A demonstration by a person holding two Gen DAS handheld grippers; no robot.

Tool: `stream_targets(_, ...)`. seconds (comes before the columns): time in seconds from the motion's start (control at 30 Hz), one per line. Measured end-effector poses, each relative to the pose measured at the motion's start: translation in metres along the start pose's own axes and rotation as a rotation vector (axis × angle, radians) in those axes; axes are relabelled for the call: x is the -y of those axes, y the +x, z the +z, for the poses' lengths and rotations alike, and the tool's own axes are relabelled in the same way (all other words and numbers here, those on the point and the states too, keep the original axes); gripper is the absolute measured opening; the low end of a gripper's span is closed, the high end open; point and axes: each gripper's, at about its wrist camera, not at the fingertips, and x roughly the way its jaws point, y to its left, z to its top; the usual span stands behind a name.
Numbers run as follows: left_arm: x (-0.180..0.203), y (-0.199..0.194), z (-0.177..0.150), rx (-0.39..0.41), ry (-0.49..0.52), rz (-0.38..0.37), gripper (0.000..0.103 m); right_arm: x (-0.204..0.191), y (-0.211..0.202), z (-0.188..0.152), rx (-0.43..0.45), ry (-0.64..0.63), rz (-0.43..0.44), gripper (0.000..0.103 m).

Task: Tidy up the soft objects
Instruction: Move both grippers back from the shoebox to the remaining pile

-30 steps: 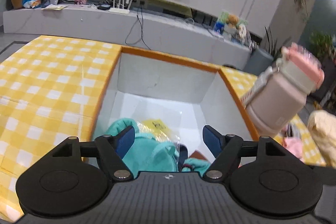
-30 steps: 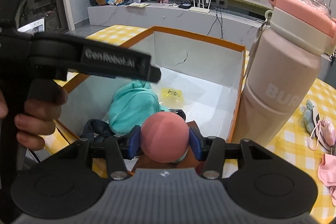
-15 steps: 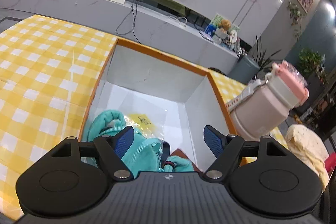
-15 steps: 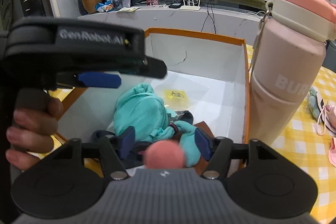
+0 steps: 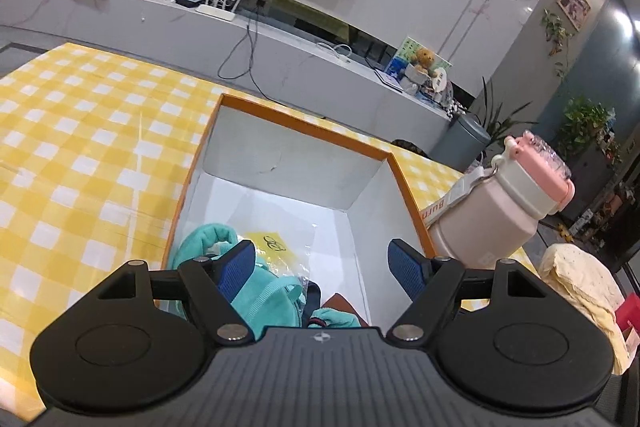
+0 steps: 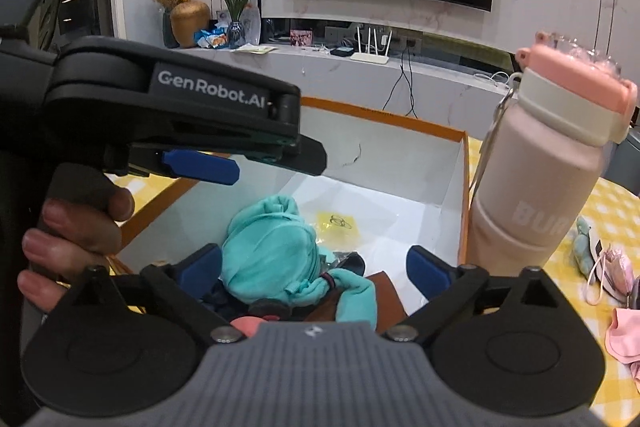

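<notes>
A: From the left wrist camera, what is showing?

B: The left gripper (image 5: 322, 261) is hovering over the orange-rimmed white cardboard box (image 5: 304, 167), its blue-padded fingers (image 5: 236, 263) standing wide apart and gripping nothing. Inside the box, a crumpled teal knit garment (image 5: 260, 295) is lying at the near end, beside a clear plastic bag with a yellow label (image 5: 276, 243). The box is sitting on the yellow-and-white checked desk (image 5: 80, 147), with a pale pink water bottle with a pink lid (image 5: 504, 211) standing just beside its right wall.

A: And the right wrist camera?

B: The right gripper (image 6: 314, 269) is also hanging over the box (image 6: 384, 151) with its fingers (image 6: 428, 273) spread wide and empty. The teal garment (image 6: 276, 251) is resting between them, down in the box, and a round pink foam ball (image 6: 246, 325) is peeking out at the near end, mostly hidden by the gripper body. The left gripper (image 6: 200, 167), held in a hand (image 6: 76, 239), is crossing the left of the view. The bottle (image 6: 536, 179) is touching the box's right wall; small pink soft items (image 6: 616, 275) are lying on the desk (image 6: 604, 211) beyond it.
</notes>
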Motion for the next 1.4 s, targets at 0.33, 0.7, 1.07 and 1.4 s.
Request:
stream_targets(0.33, 0.018, -0.020, -0.011, 0.042, 0.073, -0.015, 0.089, -0.001, -0.015, 0.001, 0.011, -0.032, -0.013, 0.100)
stream_targets(0.7, 0.063, -0.047, -0.033, 0.080, 0.186, 0.082, 0.089, 0.027, -0.063, 0.011, 0.047, -0.014, -0.059, 0.100)
stream_targets(1.07, 0.102, -0.055, -0.056, 0.076, 0.170, 0.069, 0.089, 0.072, -0.092, -0.001, 0.061, 0.014, -0.163, 0.100)
stream_targets(1.4, 0.123, -0.038, -0.089, -0.025, 0.180, 0.068, 0.089, 0.129, -0.098, -0.019, 0.017, 0.085, -0.258, 0.100)
